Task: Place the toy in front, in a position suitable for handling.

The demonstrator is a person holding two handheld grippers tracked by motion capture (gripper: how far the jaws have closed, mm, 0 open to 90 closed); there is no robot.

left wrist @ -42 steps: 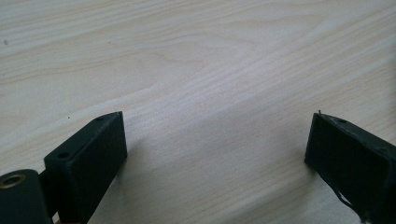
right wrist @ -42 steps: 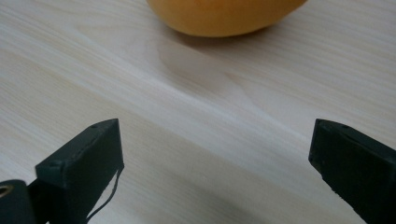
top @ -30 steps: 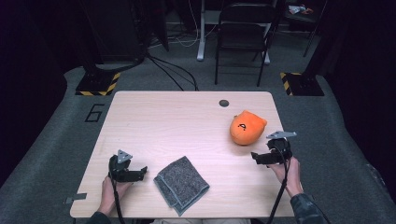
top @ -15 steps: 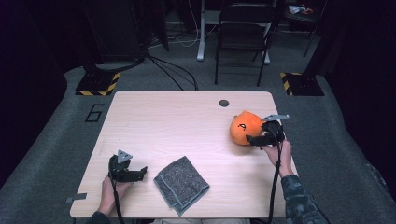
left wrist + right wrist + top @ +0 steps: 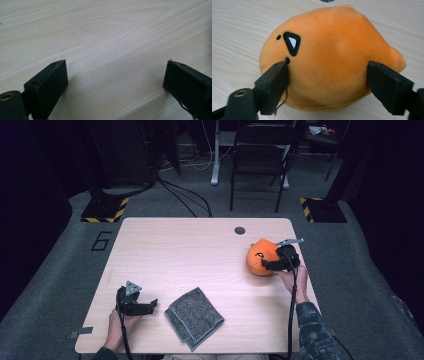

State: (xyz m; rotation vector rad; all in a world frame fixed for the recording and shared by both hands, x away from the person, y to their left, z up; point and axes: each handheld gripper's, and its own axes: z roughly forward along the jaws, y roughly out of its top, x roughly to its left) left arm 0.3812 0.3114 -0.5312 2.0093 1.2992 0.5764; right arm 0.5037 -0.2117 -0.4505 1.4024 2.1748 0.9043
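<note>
On the table point(image 5: 175, 245) lie 1 orange plush toy point(image 5: 260, 256) at 2 o'clock and 1 folded grey cloth point(image 5: 195, 317) at 6 o'clock. The toy is round, with a black-and-white triangular patch (2 small black dots beside it). The right gripper point(image 5: 267, 266) reaches in level; its jaws, just closing, flank the toy's sides. The left gripper point(image 5: 150, 306) rests at 8 o'clock, wide open, empty.

Your right gripper point(image 5: 272, 265) has moved across the table to the orange plush point(image 5: 260, 257), its jaws closing around it on both sides.
</note>
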